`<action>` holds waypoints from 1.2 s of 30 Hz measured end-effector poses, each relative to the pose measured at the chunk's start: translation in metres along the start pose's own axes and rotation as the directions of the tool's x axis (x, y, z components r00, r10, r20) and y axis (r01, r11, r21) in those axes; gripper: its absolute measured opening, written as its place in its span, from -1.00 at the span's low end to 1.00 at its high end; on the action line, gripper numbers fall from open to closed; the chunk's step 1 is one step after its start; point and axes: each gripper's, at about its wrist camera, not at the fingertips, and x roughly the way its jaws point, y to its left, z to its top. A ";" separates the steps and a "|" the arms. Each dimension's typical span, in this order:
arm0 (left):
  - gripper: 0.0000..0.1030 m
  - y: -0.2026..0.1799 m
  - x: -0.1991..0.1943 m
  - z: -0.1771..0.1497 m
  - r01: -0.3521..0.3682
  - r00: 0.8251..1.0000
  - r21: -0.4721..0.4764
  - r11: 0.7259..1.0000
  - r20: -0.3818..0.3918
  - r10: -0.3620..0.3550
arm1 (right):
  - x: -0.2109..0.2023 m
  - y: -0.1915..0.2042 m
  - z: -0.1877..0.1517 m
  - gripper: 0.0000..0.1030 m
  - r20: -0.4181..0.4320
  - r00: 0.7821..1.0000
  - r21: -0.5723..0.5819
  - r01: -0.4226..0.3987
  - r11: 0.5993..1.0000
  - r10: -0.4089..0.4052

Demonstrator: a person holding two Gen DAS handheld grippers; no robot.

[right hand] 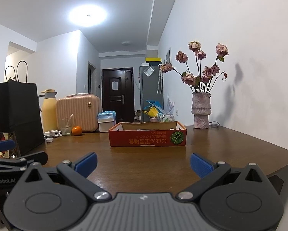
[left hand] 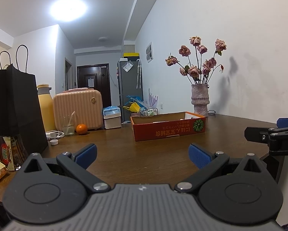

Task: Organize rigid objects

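From the left wrist, the left gripper (left hand: 143, 156) has its blue fingers spread wide, holding nothing; the red cardboard box (left hand: 169, 127) sits ahead, slightly right of the fingers, on the brown table (left hand: 124, 154). Likely the start: a reach forward comes next.

From the right wrist, the right gripper (right hand: 144, 165) is likewise spread and empty, box (right hand: 147, 135) straight ahead, vase (right hand: 200, 110) beyond the right finger against the white wall.

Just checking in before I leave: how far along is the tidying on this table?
Barely begun, it seems. Done: the box shows a few pale items inside, too hidden to identify. In hand: nothing; the left gripper and right gripper are both open and empty, short of the box. Left: the orange, cup, charger and white cap lie loose on the table.
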 end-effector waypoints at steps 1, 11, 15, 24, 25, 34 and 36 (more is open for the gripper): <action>1.00 0.000 0.000 0.000 0.001 1.000 0.000 1.000 0.001 -0.001 | 0.000 0.000 0.000 1.00 0.000 1.000 -0.001 0.000 1.000 0.000; 1.00 0.001 -0.001 0.000 0.004 1.000 0.005 1.000 0.011 -0.004 | -0.001 0.000 0.000 1.00 -0.006 1.000 -0.002 0.001 1.000 -0.001; 1.00 0.002 -0.001 0.000 0.004 1.000 0.004 1.000 0.011 -0.004 | -0.001 0.000 0.000 1.00 -0.005 1.000 -0.002 0.001 1.000 -0.001; 1.00 0.000 -0.001 0.001 0.000 1.000 0.008 1.000 0.013 0.000 | -0.001 0.000 0.000 1.00 -0.005 1.000 0.000 0.003 1.000 -0.003; 1.00 0.000 -0.001 0.001 -0.001 1.000 0.009 1.000 0.014 0.001 | -0.001 0.000 0.000 1.00 -0.005 1.000 0.000 0.003 1.000 -0.003; 1.00 -0.001 -0.001 0.000 -0.004 1.000 0.012 1.000 0.018 0.004 | -0.001 0.000 0.001 1.00 -0.006 1.000 0.001 0.003 1.000 -0.003; 1.00 0.000 0.000 0.000 -0.006 1.000 0.013 1.000 0.014 0.006 | 0.000 0.000 0.000 1.00 -0.009 1.000 0.001 0.004 1.000 -0.004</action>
